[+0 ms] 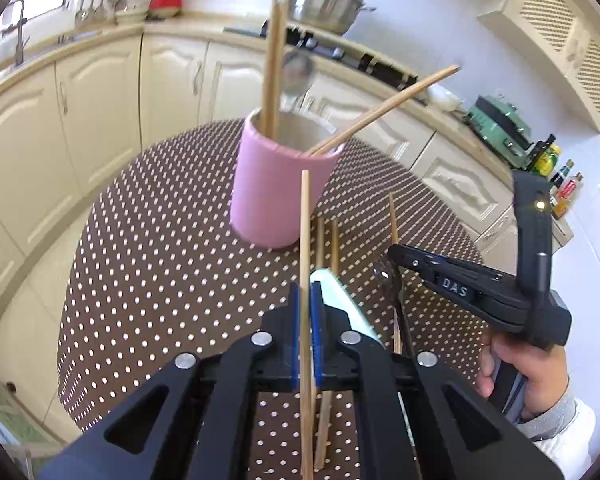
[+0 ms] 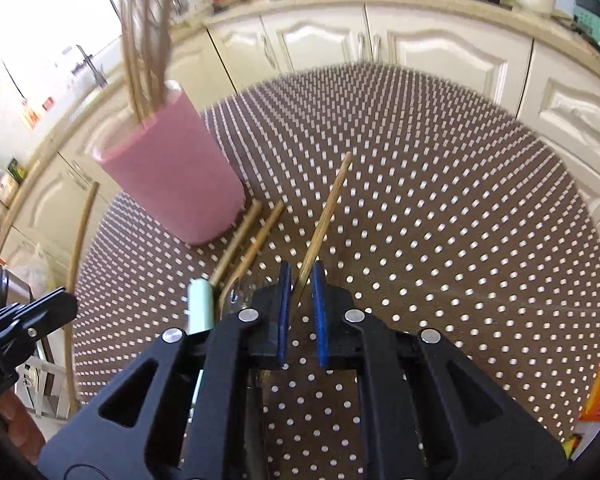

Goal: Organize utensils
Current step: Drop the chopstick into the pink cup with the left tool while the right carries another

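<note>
Nearest the lens: left gripper [image 1: 305,312], blue pads clamped on 1 wooden chopstick [image 1: 305,240], lifted and pointing up toward the pink cup [image 1: 278,184]. Right gripper [image 2: 302,304] low over the polka-dot tablecloth [image 2: 440,240], pads closed down to a narrow gap around another chopstick [image 2: 328,212] at its near end; far end apparently on the cloth. 2 more loose chopsticks [image 2: 244,240] flat on the cloth, just beside the cup's base, next to a mint-green handle [image 2: 200,304]. Several chopsticks already upright or leaning inside the cup.

Likely handling: light, stiff, thin, smooth wood, apt to pivot or slip between pads. Best held near the middle or thicker end, squarely across the pads, then tipped upright over the cup mouth.
</note>
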The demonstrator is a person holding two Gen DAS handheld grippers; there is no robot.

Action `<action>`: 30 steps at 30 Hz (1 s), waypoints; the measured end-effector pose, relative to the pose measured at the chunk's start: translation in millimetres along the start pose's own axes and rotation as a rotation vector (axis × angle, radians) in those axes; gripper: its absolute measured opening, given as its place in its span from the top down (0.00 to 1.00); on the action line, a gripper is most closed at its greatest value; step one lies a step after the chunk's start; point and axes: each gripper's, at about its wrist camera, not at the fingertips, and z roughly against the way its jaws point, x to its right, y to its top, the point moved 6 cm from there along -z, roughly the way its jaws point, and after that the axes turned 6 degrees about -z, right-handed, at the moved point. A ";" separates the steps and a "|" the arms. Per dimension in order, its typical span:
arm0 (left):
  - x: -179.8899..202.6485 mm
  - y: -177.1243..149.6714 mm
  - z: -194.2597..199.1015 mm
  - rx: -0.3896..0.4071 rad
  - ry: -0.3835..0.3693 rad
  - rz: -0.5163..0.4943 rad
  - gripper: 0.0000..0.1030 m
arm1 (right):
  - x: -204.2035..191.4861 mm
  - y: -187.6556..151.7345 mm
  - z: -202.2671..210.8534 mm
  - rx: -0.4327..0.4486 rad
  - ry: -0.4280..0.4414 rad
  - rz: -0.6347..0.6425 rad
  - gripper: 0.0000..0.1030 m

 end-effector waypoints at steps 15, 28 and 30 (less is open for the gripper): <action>40.4 29.1 51.6 0.287 -0.048 -0.071 0.95 | -15.5 8.8 108.6 0.370 0.060 0.066 0.94; 57.3 68.6 74.2 0.476 -0.045 -0.129 0.95 | -64.8 35.1 161.8 0.541 0.166 0.139 0.94; 54.8 73.6 73.5 0.495 -0.038 -0.132 0.95 | -73.0 41.3 168.3 0.560 0.181 0.155 0.94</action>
